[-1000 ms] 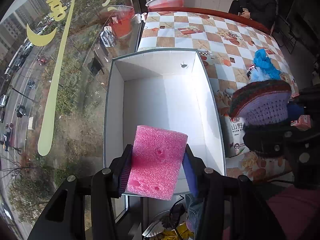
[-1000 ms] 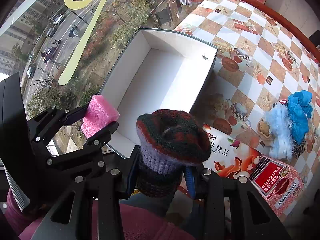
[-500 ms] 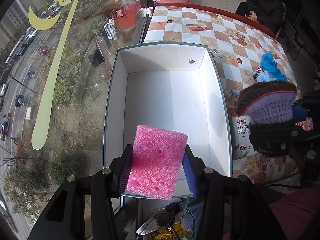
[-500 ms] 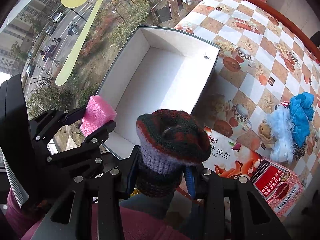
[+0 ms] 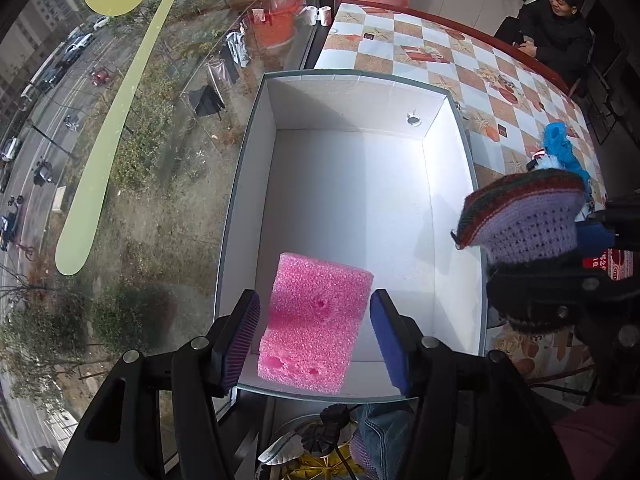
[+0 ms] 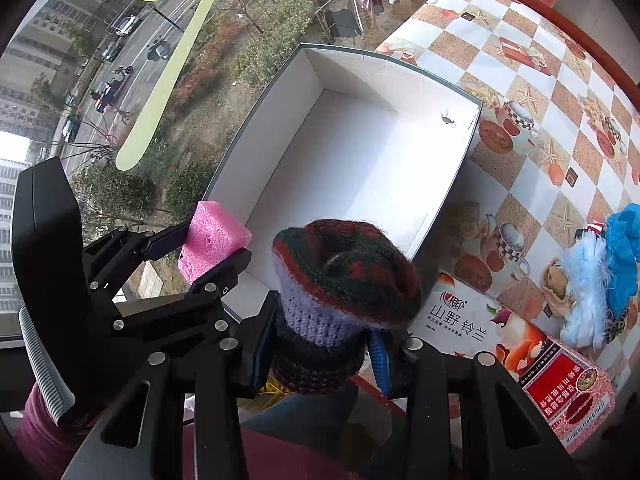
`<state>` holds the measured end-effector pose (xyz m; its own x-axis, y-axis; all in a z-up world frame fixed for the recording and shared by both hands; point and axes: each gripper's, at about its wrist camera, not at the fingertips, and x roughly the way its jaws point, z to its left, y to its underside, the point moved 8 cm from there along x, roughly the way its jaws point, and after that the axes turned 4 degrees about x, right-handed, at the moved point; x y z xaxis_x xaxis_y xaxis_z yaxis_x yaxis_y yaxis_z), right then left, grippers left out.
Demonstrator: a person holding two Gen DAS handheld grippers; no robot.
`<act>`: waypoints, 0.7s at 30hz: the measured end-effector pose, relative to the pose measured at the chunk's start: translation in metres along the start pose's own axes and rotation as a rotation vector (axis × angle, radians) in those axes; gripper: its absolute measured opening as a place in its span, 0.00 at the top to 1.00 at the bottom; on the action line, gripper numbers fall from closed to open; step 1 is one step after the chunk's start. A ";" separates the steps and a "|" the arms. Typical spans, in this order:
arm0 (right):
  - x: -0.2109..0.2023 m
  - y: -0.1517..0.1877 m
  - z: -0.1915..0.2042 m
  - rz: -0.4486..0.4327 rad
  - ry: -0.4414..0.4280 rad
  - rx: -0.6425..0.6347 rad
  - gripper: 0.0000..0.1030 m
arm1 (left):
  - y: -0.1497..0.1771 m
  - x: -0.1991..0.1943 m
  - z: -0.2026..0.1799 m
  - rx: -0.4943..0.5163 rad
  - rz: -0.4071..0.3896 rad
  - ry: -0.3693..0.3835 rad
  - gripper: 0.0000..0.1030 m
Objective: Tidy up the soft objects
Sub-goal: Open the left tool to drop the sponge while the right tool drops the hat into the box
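While the left gripper sits spread wide with the pink sponge loose between its pads over the white box, the right gripper squeezes a knitted hat. Checkered tablecloth by a big window, fluffy blue toy nearby, guy in black seated.
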<state>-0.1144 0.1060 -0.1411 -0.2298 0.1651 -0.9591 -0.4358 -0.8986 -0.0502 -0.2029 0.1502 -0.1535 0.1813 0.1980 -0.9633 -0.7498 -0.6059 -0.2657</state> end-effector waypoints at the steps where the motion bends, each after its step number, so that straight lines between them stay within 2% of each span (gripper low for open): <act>1: 0.000 -0.001 0.000 0.000 -0.004 0.002 0.56 | 0.001 -0.001 0.000 -0.003 -0.007 0.002 0.21; 2: 0.000 -0.001 0.000 0.001 -0.009 0.008 0.54 | 0.001 -0.002 0.000 -0.009 -0.017 0.004 0.19; 3: -0.001 -0.002 -0.001 -0.003 -0.016 0.017 0.40 | 0.001 -0.003 0.001 -0.017 -0.025 0.010 0.18; 4: -0.003 -0.003 -0.002 -0.010 -0.021 0.027 0.17 | 0.001 -0.003 0.000 -0.025 -0.032 0.025 0.17; 6: -0.008 -0.005 -0.006 -0.028 -0.019 0.049 0.04 | 0.001 -0.003 -0.001 -0.035 -0.036 0.061 0.15; 7: -0.011 -0.005 -0.008 -0.033 -0.014 0.058 0.04 | -0.001 -0.003 -0.003 -0.037 -0.039 0.078 0.15; 9: -0.016 -0.005 -0.016 -0.033 0.002 0.082 0.04 | -0.006 -0.006 -0.006 -0.037 -0.054 0.100 0.00; 12: -0.027 0.000 -0.031 -0.043 0.006 0.140 0.01 | -0.020 -0.016 -0.019 -0.007 -0.108 0.150 0.00; 15: -0.045 0.006 -0.048 -0.069 -0.033 0.216 0.01 | -0.038 -0.026 -0.039 0.058 -0.150 0.178 0.00; 17: -0.061 0.011 -0.064 -0.093 -0.026 0.266 0.01 | -0.049 -0.028 -0.054 0.090 -0.148 0.205 0.00; 19: -0.079 0.017 -0.083 -0.123 -0.023 0.327 0.01 | -0.060 -0.030 -0.073 0.102 -0.133 0.281 0.00; 21: -0.099 0.025 -0.107 -0.155 -0.023 0.396 0.01 | -0.071 -0.031 -0.093 0.123 -0.115 0.326 0.00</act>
<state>-0.0089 0.0238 -0.0772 -0.1527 0.2993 -0.9419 -0.7662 -0.6378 -0.0785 -0.0961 0.1155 -0.1089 0.4472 -0.0092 -0.8944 -0.7804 -0.4926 -0.3851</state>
